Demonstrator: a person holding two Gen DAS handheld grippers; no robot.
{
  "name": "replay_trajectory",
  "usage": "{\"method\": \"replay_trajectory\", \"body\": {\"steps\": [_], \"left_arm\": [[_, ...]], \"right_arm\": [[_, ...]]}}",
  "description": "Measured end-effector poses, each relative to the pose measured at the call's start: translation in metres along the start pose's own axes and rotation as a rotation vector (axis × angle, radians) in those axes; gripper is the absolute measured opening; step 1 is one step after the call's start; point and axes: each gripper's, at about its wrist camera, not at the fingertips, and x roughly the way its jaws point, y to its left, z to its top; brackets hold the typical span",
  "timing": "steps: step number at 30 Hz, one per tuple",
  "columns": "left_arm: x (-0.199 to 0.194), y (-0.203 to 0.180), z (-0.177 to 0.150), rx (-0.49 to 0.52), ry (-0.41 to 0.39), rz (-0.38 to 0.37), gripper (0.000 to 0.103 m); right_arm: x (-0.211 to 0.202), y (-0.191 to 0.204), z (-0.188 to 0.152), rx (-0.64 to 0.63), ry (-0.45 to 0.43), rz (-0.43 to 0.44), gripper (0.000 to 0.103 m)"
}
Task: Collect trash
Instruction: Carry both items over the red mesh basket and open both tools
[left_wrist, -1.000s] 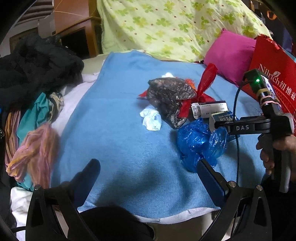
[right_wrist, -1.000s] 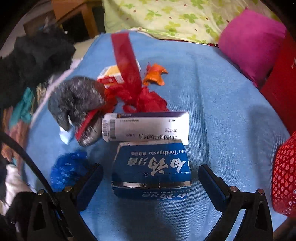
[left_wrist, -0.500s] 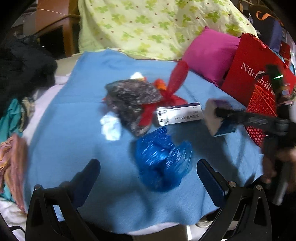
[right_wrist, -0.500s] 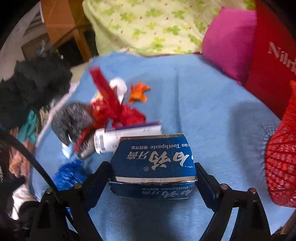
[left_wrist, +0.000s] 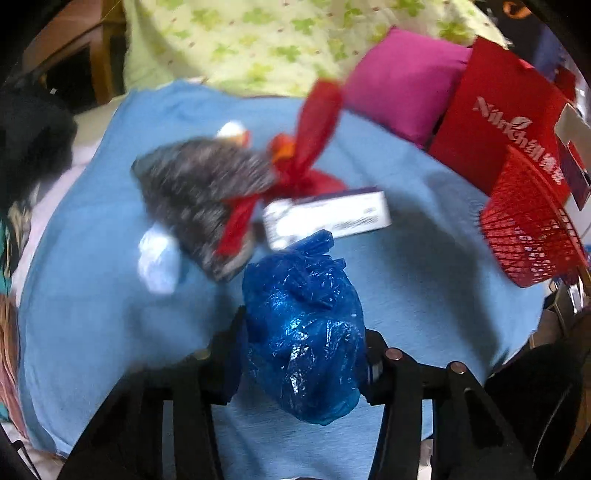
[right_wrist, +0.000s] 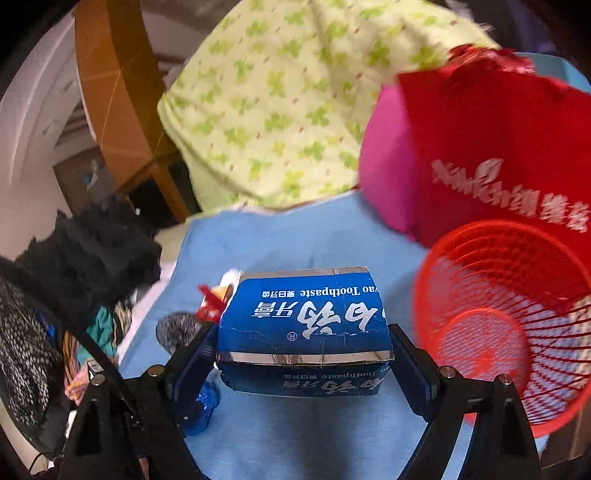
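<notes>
While the left gripper (left_wrist: 303, 347) pinches a blue plastic bag (left_wrist: 301, 332), the right gripper (right_wrist: 303, 347) clamps a toothpaste box (right_wrist: 303, 325). At its 3 o'clock a red basket (right_wrist: 509, 317) gapes, rim cut off; the grey bundle (left_wrist: 203, 199) at the left gripper's 11 o'clock is blurred, perhaps foil.

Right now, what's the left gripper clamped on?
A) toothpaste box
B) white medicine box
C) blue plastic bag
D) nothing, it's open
C: in the left wrist view the left gripper is shut on the crumpled blue plastic bag, both fingers pressing its sides. The toothpaste box is in the right gripper, and the white box lies on the blue blanket.
</notes>
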Motion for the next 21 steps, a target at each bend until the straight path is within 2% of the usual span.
{"method": "replay_trajectory", "body": {"steps": [5,11,14,17,21], "left_arm": [[-0.034,-0.056,0.040,0.095,-0.083,-0.104,0.051],[-0.058,-0.147,0.096,0.244,-0.155,-0.244,0.052],[-0.057,-0.204,0.121,0.320,-0.169,-0.329,0.053],[-0.046,-0.243,0.133,0.373,-0.164,-0.350,0.056],[-0.022,-0.274,0.136,0.400,-0.135,-0.359,0.072]], "right_arm": [[-0.029,-0.044,0.011,0.082,-0.059,-0.038,0.090],[-0.066,-0.110,0.024,0.206,-0.117,-0.106,0.091],[-0.081,-0.142,0.026,0.262,-0.136,-0.140,0.091],[-0.089,-0.170,0.023,0.309,-0.126,-0.149,0.091],[-0.092,-0.196,0.017,0.361,-0.127,-0.138,0.092]]}}
